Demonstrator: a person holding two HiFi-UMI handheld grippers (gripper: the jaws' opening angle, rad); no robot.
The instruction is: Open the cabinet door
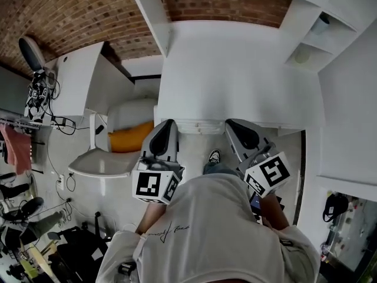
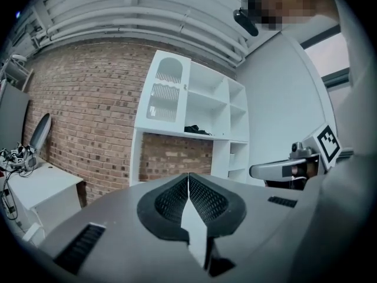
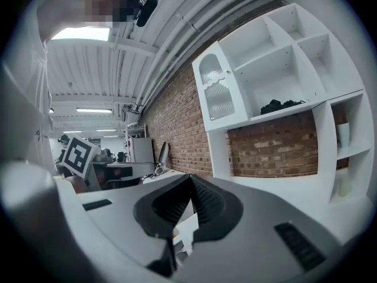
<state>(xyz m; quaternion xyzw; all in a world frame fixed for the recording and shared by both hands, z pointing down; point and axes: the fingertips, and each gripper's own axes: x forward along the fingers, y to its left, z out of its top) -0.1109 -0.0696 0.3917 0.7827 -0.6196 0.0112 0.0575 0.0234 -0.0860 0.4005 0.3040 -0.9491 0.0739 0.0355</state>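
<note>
Holding both tools level and side by side ahead of the person's torso, I read this as a carrying posture for the approach, not a grasp. The left gripper [image 1: 169,122] and the right gripper [image 1: 231,123] sit over the near edge of the white desk [image 1: 235,69], and neither touches it. Each gripper view shows its fingers [image 2: 212,202] pressed together with nothing between them, which I judge sensible while no handle is within reach. The cabinet door [image 2: 167,92], arched and with ribbed panes, covers the top left compartment of the white shelf unit [image 2: 207,99] against the brick wall [image 2: 82,99]. It lies flush with its frame, so I take it as closed, and it stands well above and apart from both tools. Limits of inspection: I cannot confirm a handle or knob on the door, nor which edge carries the hinges. In the head view I cannot separate the door from the unit's top, which is seen from steeply above. A dark object [image 3: 281,105] on the open shelf beside the door is too small to identify. The person's body hides whatever lies below the desk front.
</note>
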